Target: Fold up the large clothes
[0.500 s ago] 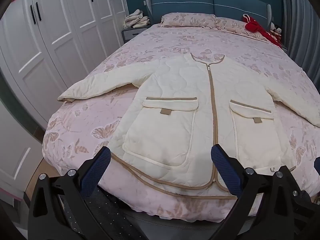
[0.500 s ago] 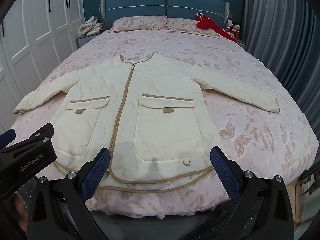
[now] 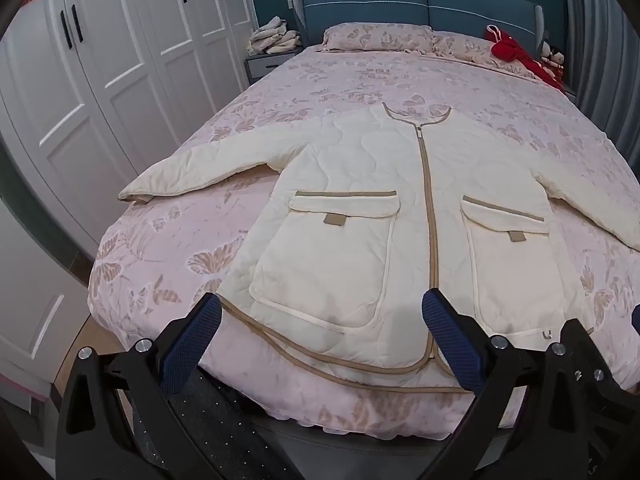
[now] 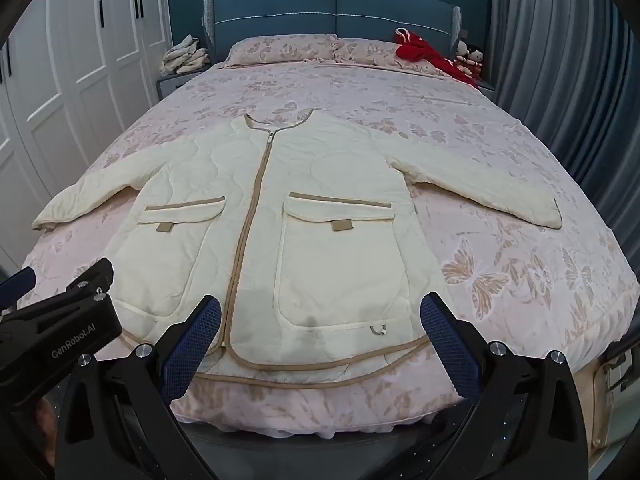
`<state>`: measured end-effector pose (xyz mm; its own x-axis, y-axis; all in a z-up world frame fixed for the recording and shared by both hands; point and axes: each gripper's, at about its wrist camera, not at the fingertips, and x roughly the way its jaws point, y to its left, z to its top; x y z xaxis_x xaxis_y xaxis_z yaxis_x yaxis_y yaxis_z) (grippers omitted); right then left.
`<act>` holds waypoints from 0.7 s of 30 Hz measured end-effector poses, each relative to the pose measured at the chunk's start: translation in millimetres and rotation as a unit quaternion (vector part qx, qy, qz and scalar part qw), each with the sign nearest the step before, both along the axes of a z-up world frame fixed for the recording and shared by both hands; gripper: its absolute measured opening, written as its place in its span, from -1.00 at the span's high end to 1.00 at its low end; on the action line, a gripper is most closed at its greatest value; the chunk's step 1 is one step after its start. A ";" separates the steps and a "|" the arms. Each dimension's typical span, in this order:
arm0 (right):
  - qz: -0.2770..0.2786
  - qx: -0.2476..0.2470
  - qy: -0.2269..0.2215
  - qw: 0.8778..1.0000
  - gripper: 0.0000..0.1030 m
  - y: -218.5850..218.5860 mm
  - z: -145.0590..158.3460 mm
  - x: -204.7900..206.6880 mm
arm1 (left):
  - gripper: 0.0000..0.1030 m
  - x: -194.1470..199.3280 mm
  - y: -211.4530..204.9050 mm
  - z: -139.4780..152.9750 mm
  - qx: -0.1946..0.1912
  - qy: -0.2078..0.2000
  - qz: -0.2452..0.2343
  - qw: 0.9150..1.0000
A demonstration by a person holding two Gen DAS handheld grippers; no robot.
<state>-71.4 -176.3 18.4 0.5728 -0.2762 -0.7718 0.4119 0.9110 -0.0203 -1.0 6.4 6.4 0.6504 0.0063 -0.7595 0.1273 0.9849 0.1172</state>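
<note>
Low in both frames, I hold my left claw [image 3: 320,336] and right claw [image 4: 320,336] wide apart and empty over the foot of the bed [image 3: 160,248]. Just beyond, the cream jacket [image 4: 304,240] lies face up in mid-frame, zipped, sleeves spread out to either side, presumably laid flat for folding. Nothing blocks it. Farther, at the upper right, red clothing [image 4: 424,54] rests by the pillows [image 4: 280,50].

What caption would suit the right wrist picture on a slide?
Open right gripper hovers over the hem of a cream quilted jacket spread flat, zipped, on a pink bed.
</note>
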 end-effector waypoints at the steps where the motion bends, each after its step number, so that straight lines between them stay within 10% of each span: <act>1: 0.001 0.001 0.001 1.000 -0.90 -1.2 1.1 0.2 | -0.90 -0.5 -2.3 -3.6 0.003 -0.001 -0.001 1.000; 21: -0.001 0.003 0.000 1.000 -0.90 -0.5 0.5 2.5 | -0.90 0.8 -4.5 -8.5 0.015 0.001 -0.006 1.000</act>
